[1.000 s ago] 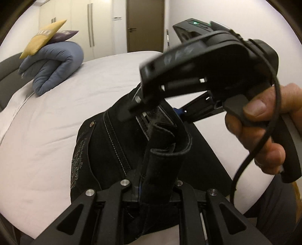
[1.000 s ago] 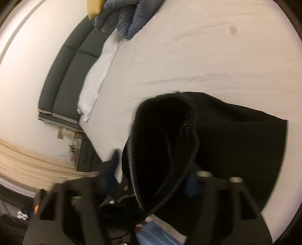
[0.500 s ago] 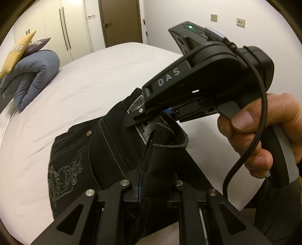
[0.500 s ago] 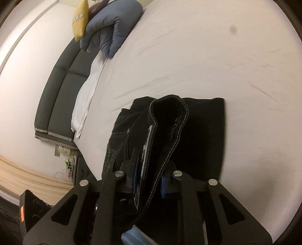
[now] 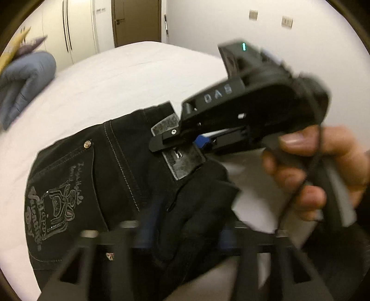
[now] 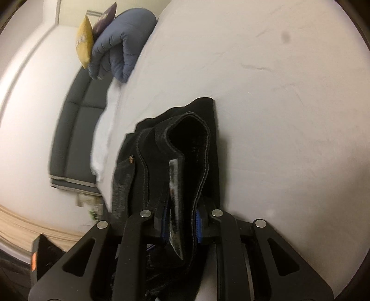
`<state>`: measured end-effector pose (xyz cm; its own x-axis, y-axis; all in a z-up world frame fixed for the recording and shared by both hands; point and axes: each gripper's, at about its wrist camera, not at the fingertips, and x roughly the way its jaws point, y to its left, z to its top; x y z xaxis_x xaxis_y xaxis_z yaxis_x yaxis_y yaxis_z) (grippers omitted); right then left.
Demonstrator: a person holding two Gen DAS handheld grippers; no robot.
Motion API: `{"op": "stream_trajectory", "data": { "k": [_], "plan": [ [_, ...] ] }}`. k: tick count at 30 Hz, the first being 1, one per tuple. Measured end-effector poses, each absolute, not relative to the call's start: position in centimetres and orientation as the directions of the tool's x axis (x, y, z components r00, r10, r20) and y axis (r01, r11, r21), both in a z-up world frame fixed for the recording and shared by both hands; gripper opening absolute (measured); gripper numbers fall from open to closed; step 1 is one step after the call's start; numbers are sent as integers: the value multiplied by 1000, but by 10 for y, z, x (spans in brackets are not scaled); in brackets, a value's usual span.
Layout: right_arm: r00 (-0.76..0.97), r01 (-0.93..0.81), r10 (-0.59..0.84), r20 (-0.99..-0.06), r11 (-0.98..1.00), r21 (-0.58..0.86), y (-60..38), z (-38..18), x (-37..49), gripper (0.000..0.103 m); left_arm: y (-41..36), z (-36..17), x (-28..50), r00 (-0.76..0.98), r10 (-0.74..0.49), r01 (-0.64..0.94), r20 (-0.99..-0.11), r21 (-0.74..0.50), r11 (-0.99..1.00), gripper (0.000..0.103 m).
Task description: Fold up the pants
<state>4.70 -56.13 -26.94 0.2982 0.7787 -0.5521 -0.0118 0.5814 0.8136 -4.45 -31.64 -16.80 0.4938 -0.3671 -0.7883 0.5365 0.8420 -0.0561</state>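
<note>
- Pants, black, lie bunched on the white bed, near its edge toward the cameras; the waistband end is lifted off the sheet.
- Left wrist view only: back pocket with pale printed lettering at 9 o'clock, a metal rivet above it, and a dark leather patch on the waistband at centre.
- Left wrist view only: right gripper seen from outside, body marked "DAS", a green light on top, held in the person's right hand at 3 o'clock. Its tip sits at the leather patch.
- Right wrist view only: right gripper from behind; jaws stand narrow and pinch a standing fold of waistband between the blue pads. Folded pants rise toward 12 o'clock from there.
- Left gripper is blurred at 6 o'clock; its jaws have just been opening and stand wide apart. Black cloth lies loose between them, not pressed by either finger.
- Right wrist view only: grey headboard at 9 o'clock.
- Both views: blue rolled duvet with a yellow cushion against it, well apart from the pants.
- Left wrist view only: brown door and pale wardrobe at 12 o'clock.
</note>
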Motion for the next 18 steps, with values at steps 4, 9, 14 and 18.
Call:
{"op": "stream_trajectory", "data": {
  "k": [4, 9, 14, 18],
  "plan": [
    [350, -1, 731, -586, 626, 780, -576, -255, 44, 31, -287, -136, -62, 532, -424, 522, -733, -110, 846, 94],
    [413, -29, 645, -644, 716, 698, -576, -215, 32, 46, -246, -113, -62, 586, -408, 474, -700, -112, 873, 94],
    [321, -193, 779, -538, 610, 769, -531, -199, 26, 44, -204, -125, -23, 578, -371, 372, -726, -170, 912, 78],
    [210, -170, 740, -639, 671, 722, -503, -242, 14, 31, -191, -173, 12, 421, -356, 308, -835, -238, 921, 45]
  ]
}}
